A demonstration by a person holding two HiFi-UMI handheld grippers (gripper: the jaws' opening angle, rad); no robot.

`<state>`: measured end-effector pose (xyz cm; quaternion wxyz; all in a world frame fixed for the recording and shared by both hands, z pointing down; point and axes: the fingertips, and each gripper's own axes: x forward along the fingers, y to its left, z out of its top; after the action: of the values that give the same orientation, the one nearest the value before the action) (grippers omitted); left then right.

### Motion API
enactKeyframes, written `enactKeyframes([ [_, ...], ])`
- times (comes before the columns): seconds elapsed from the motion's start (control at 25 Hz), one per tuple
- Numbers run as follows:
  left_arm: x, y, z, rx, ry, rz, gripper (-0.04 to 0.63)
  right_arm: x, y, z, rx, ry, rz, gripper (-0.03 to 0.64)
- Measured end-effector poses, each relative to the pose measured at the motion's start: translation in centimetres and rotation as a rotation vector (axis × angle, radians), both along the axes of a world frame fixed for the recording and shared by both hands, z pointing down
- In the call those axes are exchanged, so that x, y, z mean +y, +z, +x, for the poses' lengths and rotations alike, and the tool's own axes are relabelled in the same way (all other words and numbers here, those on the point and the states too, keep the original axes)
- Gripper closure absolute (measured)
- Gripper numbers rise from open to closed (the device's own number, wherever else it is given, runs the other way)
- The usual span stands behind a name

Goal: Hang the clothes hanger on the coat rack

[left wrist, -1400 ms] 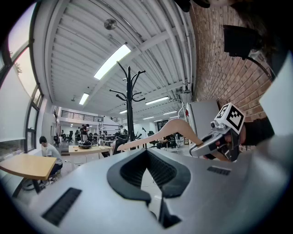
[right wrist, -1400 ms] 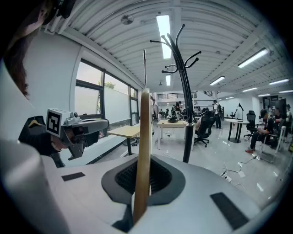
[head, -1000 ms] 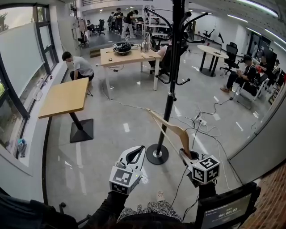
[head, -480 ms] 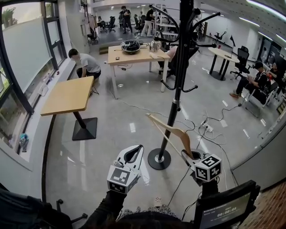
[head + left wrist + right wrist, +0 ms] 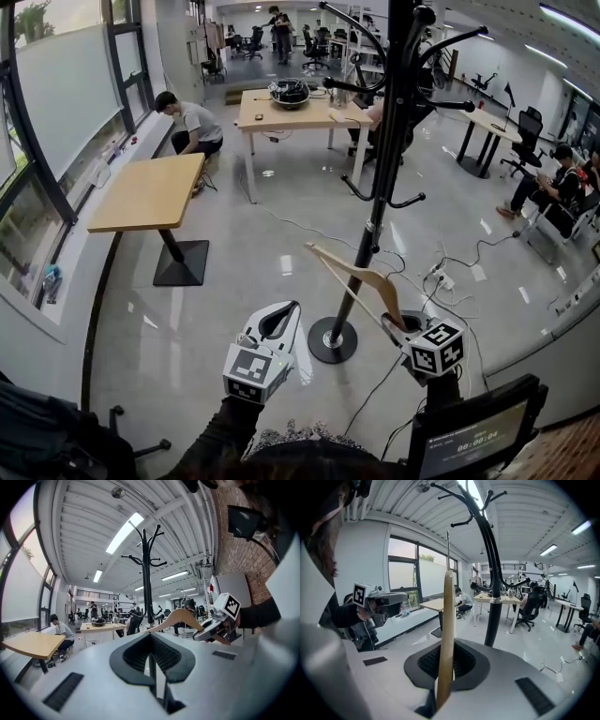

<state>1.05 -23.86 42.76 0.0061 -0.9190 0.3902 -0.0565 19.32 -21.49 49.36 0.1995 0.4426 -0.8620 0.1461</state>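
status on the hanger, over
Status: right gripper shut on hanger; left gripper shut, empty. Not yet on coat rack, held low beside its pole. Nothing between hanger and rack.

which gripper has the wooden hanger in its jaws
The right gripper: its jaws are shut on the wooden hanger. The left gripper has nothing between its jaws.
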Motion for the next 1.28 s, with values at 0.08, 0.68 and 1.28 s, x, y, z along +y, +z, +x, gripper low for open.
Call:
enactKeyframes([
  [0.08,-0.7,-0.3,0.8,0.023,-0.025,-0.002,0.589,-0.9,0.3,1.1,0.002,-0.016,-0.008,0.607],
  [0.68,-5.7,1.1,2.4,-0.024,-0.11,-0.027,0.589,-9.1,3.9,4.0,0.043,-0.145,-0.082,0.607],
  [1.28,-5.1,2.4,0.8,-0.069,-0.177,-0.075,0.589,-11.8,7.9,3.7,-0.008,-0.158,-0.134,0.607],
])
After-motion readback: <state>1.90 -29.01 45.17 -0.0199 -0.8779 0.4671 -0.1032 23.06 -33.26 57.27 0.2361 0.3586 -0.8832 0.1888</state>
